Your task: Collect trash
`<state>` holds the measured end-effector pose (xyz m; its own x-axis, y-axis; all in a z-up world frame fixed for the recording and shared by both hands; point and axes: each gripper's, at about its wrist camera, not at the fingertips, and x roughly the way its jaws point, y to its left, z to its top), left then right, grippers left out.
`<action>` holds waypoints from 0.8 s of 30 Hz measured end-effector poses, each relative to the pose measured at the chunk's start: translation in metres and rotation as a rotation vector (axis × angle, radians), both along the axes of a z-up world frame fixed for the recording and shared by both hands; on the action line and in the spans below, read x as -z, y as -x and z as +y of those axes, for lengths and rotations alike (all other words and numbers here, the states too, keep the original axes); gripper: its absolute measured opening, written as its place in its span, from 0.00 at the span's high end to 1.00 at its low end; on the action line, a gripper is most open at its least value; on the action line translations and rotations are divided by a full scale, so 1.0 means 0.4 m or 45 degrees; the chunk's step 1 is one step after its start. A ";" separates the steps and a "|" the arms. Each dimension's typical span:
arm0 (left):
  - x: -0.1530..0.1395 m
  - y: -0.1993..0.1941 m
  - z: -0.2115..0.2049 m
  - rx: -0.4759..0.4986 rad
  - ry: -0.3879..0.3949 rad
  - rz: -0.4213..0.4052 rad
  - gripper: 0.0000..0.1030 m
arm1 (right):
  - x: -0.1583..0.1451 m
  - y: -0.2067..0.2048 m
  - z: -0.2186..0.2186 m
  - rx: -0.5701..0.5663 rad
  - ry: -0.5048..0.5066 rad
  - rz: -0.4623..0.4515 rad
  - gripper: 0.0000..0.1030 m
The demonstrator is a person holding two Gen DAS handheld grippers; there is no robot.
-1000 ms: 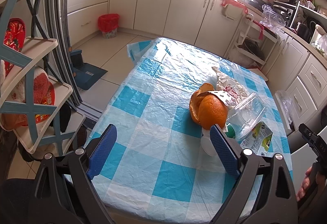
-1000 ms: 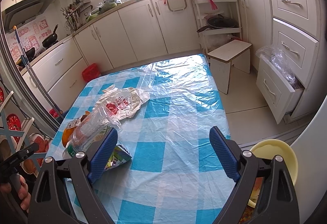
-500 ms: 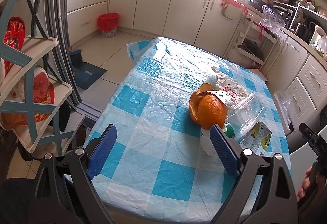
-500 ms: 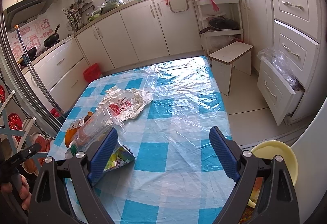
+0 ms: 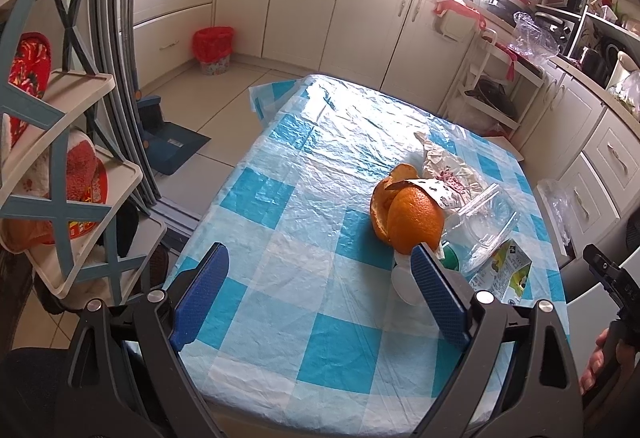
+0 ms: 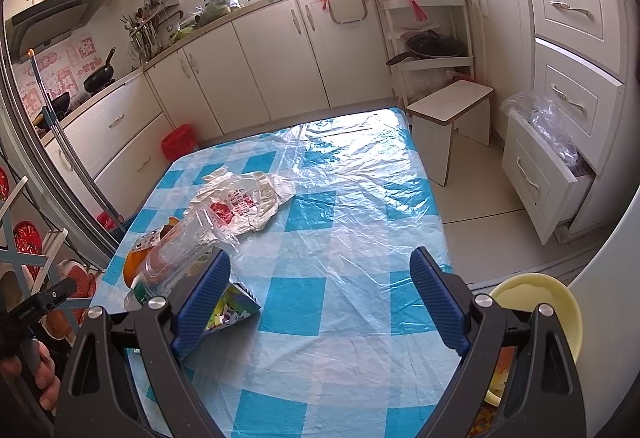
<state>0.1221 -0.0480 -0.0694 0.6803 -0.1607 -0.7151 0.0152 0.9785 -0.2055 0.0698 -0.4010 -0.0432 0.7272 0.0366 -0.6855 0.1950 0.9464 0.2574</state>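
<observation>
Both tongs hover over the near edge of the table, which is covered in a blue-and-white checked plastic cloth. Left tongs are released, blue pads spread wide, holding nothing; the right-hand pad overlaps a white round lid-like piece in view, contact unclear. Right tongs are also released, empty, over bare cloth near the table's near edge. The trash sits in one cluster toward the table's left edge as the right wrist view shows it: orange peel in cupped pieces, a crumpled clear plastic container touching it, a green cap just beside the peel, a small printed carton flattened at the near end of the pile, and a crumpled white plastic bag with red print at the far end, toward the table's middle. In the right wrist view the container lies over the peel, with the carton partly behind the left pad. A red-lined bin stands on the floor by the cabinets, well apart from the table. A yellow bowl shows past the table's near right corner. A hand grips the other handle at the frame edge.
</observation>
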 end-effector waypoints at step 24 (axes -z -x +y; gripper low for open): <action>0.030 0.003 -0.123 0.224 -0.052 0.016 0.14 | 0.088 -0.053 0.043 -0.211 -0.190 0.210 0.15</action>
